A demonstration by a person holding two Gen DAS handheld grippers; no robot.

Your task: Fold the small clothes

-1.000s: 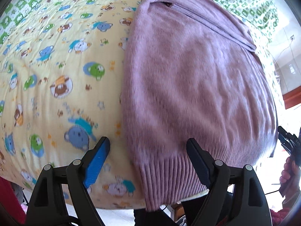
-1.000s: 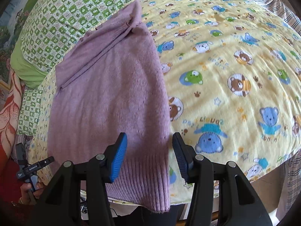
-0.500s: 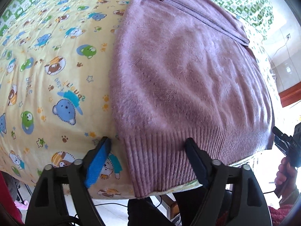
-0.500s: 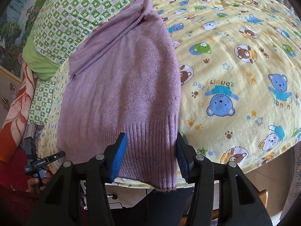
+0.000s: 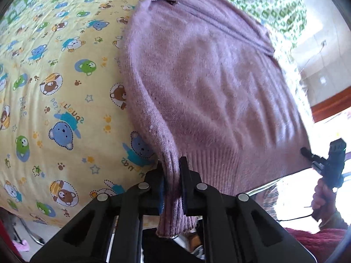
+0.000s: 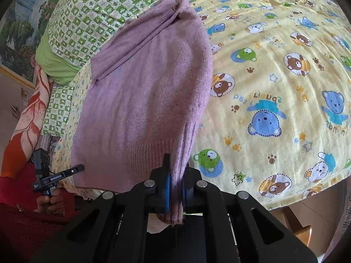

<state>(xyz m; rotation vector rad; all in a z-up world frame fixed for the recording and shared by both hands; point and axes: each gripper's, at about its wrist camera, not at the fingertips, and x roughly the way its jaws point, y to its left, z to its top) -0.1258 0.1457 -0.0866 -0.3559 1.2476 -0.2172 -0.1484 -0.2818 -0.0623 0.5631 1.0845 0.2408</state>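
Spread over the bear-print quilt [image 6: 274, 83], the mauve knit sweater [image 5: 208, 87] is lying flat while the left gripper [image 5: 172, 175] and right gripper [image 6: 176, 175] are closing, clamping its ribbed hem [image 6: 140, 153] corners, so both should be lifting evenly, carrying the hem toward the collar.

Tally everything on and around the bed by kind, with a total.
Purple sweater: 1
Yellow bear-print bedcover: 1
Green checked quilt: 1
Grippers, left gripper and right gripper, each clamped on the sweater's hem: 2
Total: 5
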